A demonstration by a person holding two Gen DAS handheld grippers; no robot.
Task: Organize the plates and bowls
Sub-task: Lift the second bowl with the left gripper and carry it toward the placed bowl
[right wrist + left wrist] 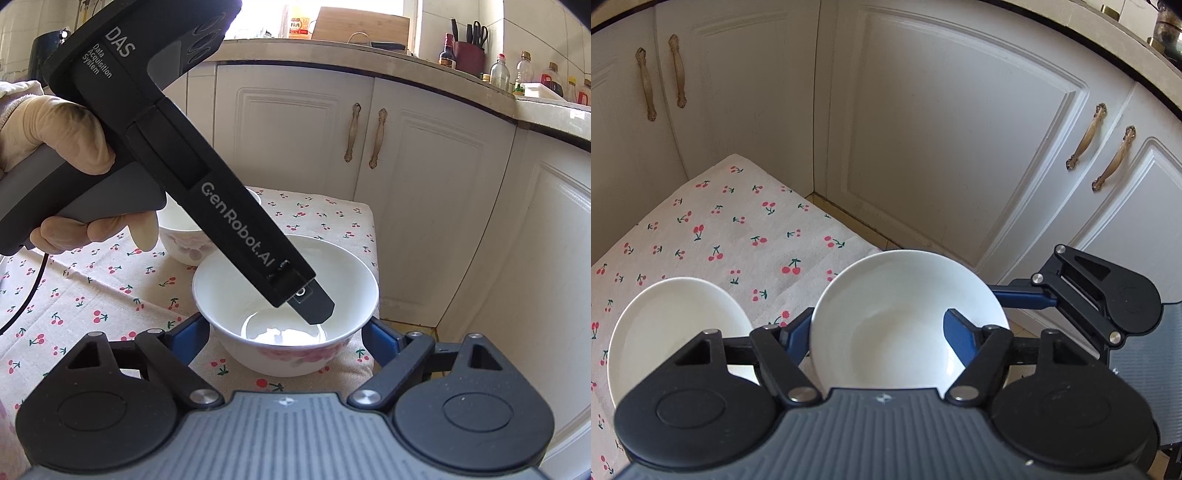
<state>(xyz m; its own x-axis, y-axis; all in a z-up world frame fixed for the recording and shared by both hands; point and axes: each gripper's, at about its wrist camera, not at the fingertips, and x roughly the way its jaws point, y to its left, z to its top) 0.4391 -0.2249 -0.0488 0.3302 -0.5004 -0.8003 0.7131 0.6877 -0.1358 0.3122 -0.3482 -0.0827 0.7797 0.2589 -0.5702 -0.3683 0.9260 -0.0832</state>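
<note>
In the left wrist view a white bowl (905,317) sits at the near right corner of the cherry-print cloth, with a second white bowl (672,332) to its left. My left gripper (875,332) has one blue finger outside the bowl's left wall and the other (960,332) inside it; I cannot tell if it grips. In the right wrist view the same bowl (284,295) with pink flowers lies between my right gripper's (284,332) open blue fingers. The left gripper body (221,184) reaches into it. Another flowered bowl (184,236) stands behind.
The cloth-covered table (92,288) stands in a corner of white cabinets (942,147) with brass handles. A gloved hand (55,129) holds the left gripper. Bottles and a knife holder (469,55) stand on the counter above. The table edge is just right of the bowl.
</note>
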